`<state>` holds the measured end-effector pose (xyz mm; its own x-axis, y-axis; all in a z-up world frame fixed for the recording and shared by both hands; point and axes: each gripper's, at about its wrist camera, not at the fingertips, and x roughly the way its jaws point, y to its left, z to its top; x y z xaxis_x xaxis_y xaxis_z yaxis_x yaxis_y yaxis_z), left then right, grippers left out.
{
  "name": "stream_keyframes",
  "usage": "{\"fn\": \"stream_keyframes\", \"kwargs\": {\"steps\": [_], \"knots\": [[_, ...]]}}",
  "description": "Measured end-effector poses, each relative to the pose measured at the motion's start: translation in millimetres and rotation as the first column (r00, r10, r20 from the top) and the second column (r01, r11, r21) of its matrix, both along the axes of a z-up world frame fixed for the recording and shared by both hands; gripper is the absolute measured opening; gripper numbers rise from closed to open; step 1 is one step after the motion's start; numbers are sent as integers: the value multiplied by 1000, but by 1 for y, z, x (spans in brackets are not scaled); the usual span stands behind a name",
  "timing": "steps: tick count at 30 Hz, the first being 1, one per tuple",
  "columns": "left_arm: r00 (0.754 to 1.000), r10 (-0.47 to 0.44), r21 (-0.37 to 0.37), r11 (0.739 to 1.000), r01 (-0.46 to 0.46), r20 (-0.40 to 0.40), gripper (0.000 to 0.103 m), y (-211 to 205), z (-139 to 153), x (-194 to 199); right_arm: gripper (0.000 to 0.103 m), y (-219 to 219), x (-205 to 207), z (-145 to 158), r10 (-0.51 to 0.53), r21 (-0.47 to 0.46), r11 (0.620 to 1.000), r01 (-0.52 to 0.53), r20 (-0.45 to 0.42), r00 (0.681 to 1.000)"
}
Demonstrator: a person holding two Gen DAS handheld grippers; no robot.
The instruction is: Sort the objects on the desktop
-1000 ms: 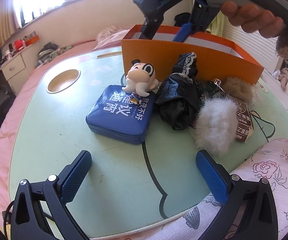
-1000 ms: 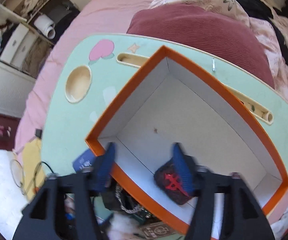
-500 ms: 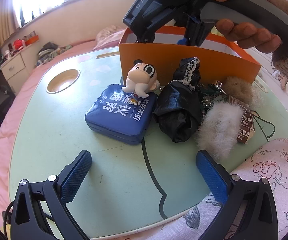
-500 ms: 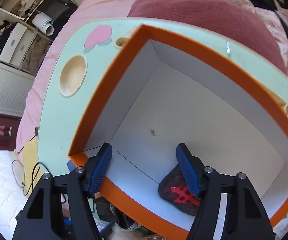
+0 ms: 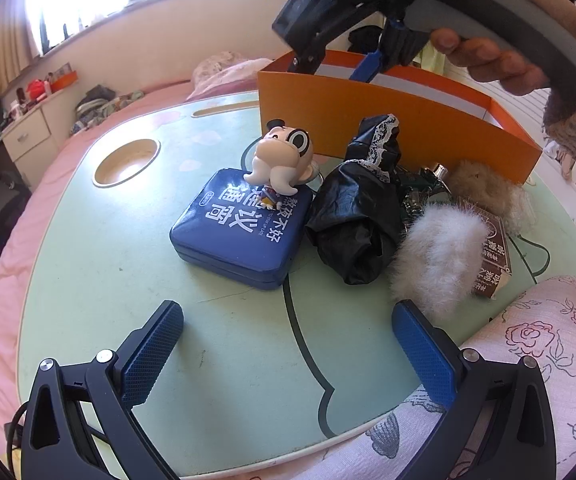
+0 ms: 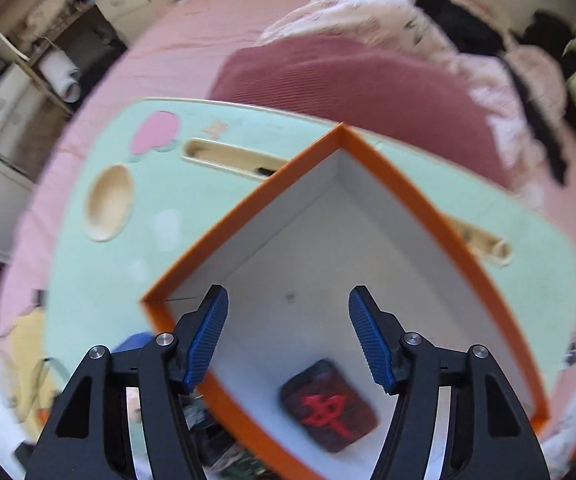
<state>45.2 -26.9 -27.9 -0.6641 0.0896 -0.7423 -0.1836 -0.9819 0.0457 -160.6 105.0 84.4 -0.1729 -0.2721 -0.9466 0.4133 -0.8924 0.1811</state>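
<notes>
Orange box [image 6: 428, 200] has the dark pouch [image 6: 330, 406] lying inside, right gripper [image 6: 288, 336] closing on nothing above it, left gripper [image 5: 288, 344] spread wide, empty.

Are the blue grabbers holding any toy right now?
No. The left gripper is open over bare table. The right gripper is empty above the orange box, jaws closing on nothing.

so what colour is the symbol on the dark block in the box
Red, clearest in the right wrist view.

Colours and patterns on the lap desk

Mint-green lap desk [image 5: 215, 360]; orange box [image 5: 388, 120], white inside; navy tin [image 5: 243, 232], white lettering; black cloth [image 5: 352, 216], white lace trim; dark tile [image 6: 330, 404], red character.
</notes>
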Motion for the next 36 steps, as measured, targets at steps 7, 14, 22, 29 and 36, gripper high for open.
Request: {"fn": "stream_keyframes", "kwargs": {"steps": [7, 14, 22, 29, 36], "knots": [[1000, -3, 2, 1000, 3, 2, 103, -1, 0, -1, 72, -13, 13, -27, 116, 167, 978, -125, 63, 991], [1000, -6, -1, 1000, 6, -2, 103, -1, 1, -4, 72, -1, 21, -9, 57, 137, 989, -58, 9, 998], [1000, -9, -2, 1000, 9, -2, 103, 0, 0, 1, 74, 21, 54, -17, 122, 171, 975, -142, 124, 985], [1000, -9, -2, 1000, 9, -3, 103, 0, 0, 1, 74, 38, 44, -30, 90, -39, 996, -84, 178, 980], [1000, -10, 0, 1000, 10, -4, 103, -2, -1, -1, 61, 40, 33, -34, -15, 112, 994, 11, 32, 999]]}}
